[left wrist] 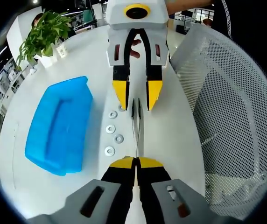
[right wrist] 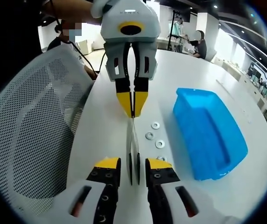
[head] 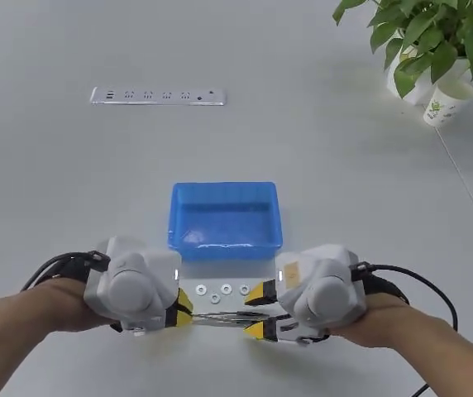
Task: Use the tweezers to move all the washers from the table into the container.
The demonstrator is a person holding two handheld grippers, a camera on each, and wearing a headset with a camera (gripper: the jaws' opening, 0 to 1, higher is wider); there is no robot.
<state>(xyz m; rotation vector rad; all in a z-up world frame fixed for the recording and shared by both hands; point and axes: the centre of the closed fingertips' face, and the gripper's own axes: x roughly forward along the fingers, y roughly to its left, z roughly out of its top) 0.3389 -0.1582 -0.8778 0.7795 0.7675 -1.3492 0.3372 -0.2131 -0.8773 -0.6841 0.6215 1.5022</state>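
Pale grey worktop (head: 344,165) spreads across the head view, with a white power strip (head: 156,96) toward 11 o'clock and a leafy potted plant (head: 435,33) above a paper cup (head: 443,103) toward 1 o'clock. A blue container (head: 174,217) sits at the centre. Four washers (head: 225,289) lie in a loose row on the worktop just at its 6 o'clock side, outside it. At 6 o'clock of the washers, the tweezers (head: 220,318) stretch between the two grippers. The left gripper (head: 185,308), at the tweezers' 9 o'clock end, has its jaws clenched on the narrow end. The right gripper (head: 255,310), at the 3 o'clock end, has its jaws released, one on each side of the tweezers' two spread prongs with a gap to each. A white mesh chair back (right wrist: 35,121) shows beside the worktop in the right gripper view.
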